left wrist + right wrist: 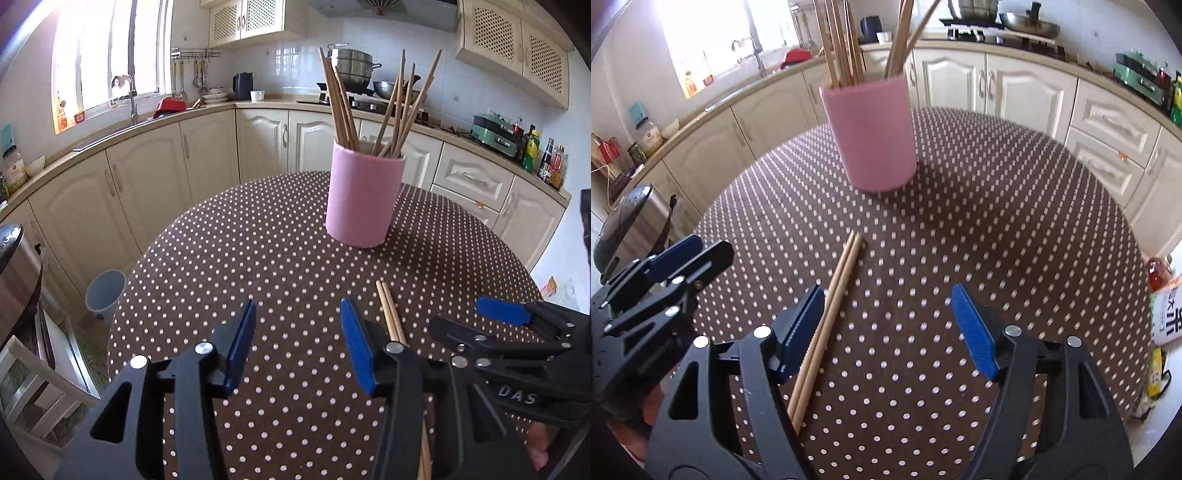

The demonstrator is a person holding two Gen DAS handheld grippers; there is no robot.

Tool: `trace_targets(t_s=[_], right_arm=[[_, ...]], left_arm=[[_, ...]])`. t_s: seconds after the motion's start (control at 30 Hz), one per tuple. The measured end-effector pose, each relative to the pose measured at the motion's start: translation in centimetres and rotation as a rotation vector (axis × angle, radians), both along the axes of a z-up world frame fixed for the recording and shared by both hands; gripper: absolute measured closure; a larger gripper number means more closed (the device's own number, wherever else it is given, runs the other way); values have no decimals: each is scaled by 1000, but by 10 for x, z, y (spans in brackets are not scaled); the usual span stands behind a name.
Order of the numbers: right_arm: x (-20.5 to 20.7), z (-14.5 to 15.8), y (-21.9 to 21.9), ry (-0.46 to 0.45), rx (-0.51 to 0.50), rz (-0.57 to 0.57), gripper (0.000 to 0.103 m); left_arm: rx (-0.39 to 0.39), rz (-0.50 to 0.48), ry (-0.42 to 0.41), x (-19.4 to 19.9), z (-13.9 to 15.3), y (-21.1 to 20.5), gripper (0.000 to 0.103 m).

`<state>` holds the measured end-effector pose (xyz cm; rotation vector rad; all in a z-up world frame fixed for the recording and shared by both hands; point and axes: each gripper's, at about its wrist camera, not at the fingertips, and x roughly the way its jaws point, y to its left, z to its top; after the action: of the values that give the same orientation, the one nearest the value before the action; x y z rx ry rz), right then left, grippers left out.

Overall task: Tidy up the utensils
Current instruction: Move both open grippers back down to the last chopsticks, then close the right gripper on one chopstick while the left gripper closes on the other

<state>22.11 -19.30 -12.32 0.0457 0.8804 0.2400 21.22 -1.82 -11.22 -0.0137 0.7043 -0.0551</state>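
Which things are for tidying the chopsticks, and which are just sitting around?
For the job: two loose wooden chopsticks on the dotted table; tall pink holder with chopsticks inside.

Just around: grey plastic bin, black kettle, steel pots, sauce bottles.

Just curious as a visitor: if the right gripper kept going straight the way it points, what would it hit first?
Probably the dotted tablecloth. The right gripper tilts downward with open jaws, the loose chopsticks lie beside its left jaw, and the pink cup stands farther off.

A round counter (1015, 206) under a brown cloth with white polka dots carries a pink cylindrical holder (871, 133) full of upright wooden chopsticks toward twelve o'clock, and one loose pair of wooden chopsticks (831, 317) lying side by side, touching, toward seven o'clock.
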Motion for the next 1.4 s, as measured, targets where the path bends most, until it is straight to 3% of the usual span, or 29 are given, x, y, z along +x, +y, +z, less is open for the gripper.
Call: trace_targets(t_s=[0.2,0.63,0.73,0.8,0.83,0.9,1.1,1.23,1.4], right_arm=[[-2,-21,10,43,-30,-3,32],[4,-26,32,14,-135,-21,33],[9,-27,44,7,-202,-17,46],[11,-24,50,19,-184,20,84],[12,-24,53,21,-188,27,92],[13,-24,54,19,-180,43,93],[26,-25,14,87,27,41,97],[32,-22,-9,76,13,-22,97],[36,-23,-33,90,48,-64,97]], left_arm=[[-12,-9,37,-6,-14,4,53],[-43,-3,95,-5,-32,6,52],[-51,1,102,-2,-31,5,52],[-52,2,103,-1,-29,5,52],[-54,-1,100,-1,-27,5,52],[-57,-5,100,-1,-25,4,52],[-104,-73,117,2,-20,-6,50],[-127,-129,136,9,-21,-24,50],[-72,-167,164,23,-28,-52,49]])
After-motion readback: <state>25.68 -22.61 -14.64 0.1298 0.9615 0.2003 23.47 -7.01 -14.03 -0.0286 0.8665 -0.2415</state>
